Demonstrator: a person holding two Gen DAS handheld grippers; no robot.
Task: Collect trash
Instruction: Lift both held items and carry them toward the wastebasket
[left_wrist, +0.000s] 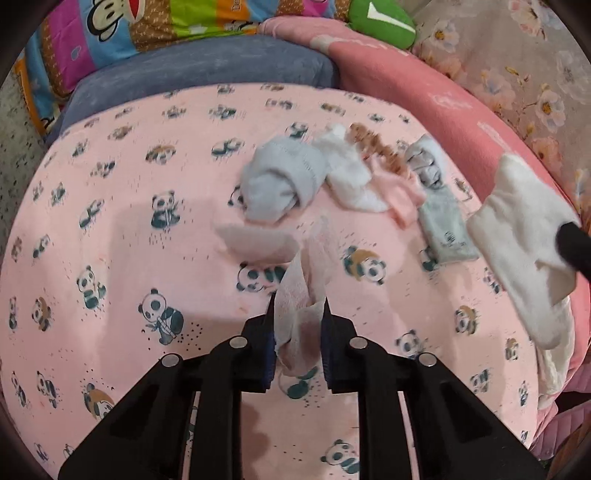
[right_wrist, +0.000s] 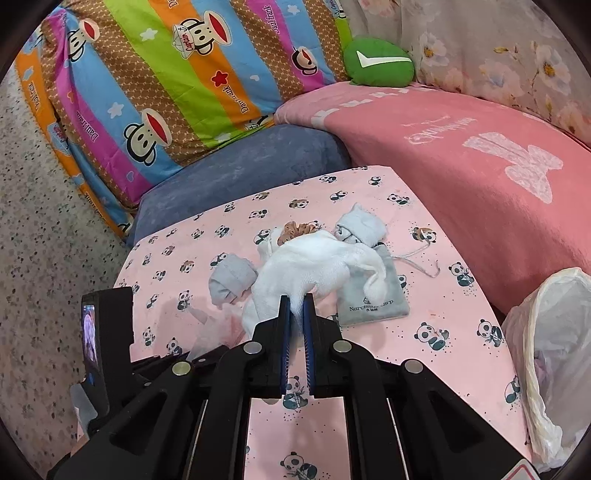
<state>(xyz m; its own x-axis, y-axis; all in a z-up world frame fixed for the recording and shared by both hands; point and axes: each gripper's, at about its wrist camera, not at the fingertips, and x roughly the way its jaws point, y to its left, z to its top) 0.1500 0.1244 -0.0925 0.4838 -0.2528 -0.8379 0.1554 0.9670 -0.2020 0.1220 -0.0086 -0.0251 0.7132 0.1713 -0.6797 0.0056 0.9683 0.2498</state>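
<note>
Left gripper (left_wrist: 298, 302) is standing narrowly open over the panda sheet (left_wrist: 122, 229), with a thin pinkish tissue (left_wrist: 295, 328) hanging between its jaws; whether the pads are pressing on it cannot be told. Right gripper (right_wrist: 296, 297) is clamping a white tissue (right_wrist: 314, 269), jaws nearly together, the crumpled sheet draping forward off the tips and hanging above the sheet. In the left view that same tissue (left_wrist: 524, 236) is dangling at the right edge of the sheet from a dark fingertip. A white plastic bag (right_wrist: 550, 354) is gaping just off the sheet's right edge, thin and crinkly, with something pale inside that is too blurred to name. A cluster is lying at mid-sheet: a rolled grey sock (left_wrist: 284, 181), soft and ribbed; a white fluffy cloth (left_wrist: 351, 177) touching it; a brown scrunchie (left_wrist: 376, 147) behind that; a flat grey drawstring pouch (right_wrist: 373, 295) with printed lettering, its cord trailing toward the pink blanket (right_wrist: 480, 192). Behind the sheet are sitting a blue-grey plush cushion (right_wrist: 240, 177) and a striped cartoon quilt (right_wrist: 166, 81).
</note>
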